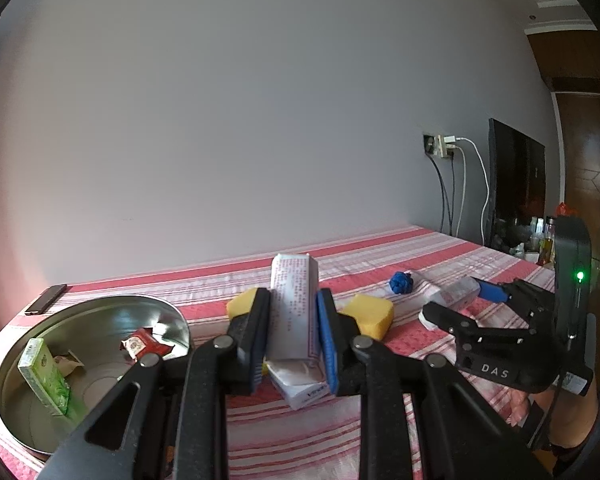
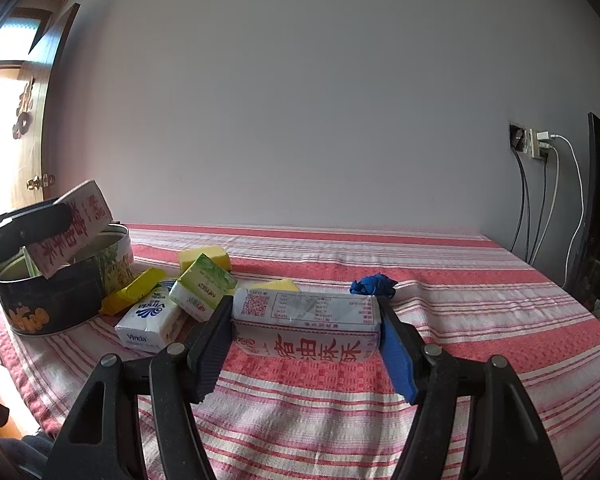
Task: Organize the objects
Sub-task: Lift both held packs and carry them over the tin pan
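**White packs gripped both sides**

Left gripper [image 1: 292,332] is clamping one white pack [image 1: 294,308] upright, raised beside the metal tin [image 1: 176,316]. Right gripper [image 2: 306,344] is squeezing a second pack [image 2: 306,326] lying on the striped cloth [image 2: 480,320].

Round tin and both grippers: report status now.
Left gripper shut on white packet, raised beside round tin. Right gripper shut on second white packet, resting on striped cloth. Nothing blocking tin.
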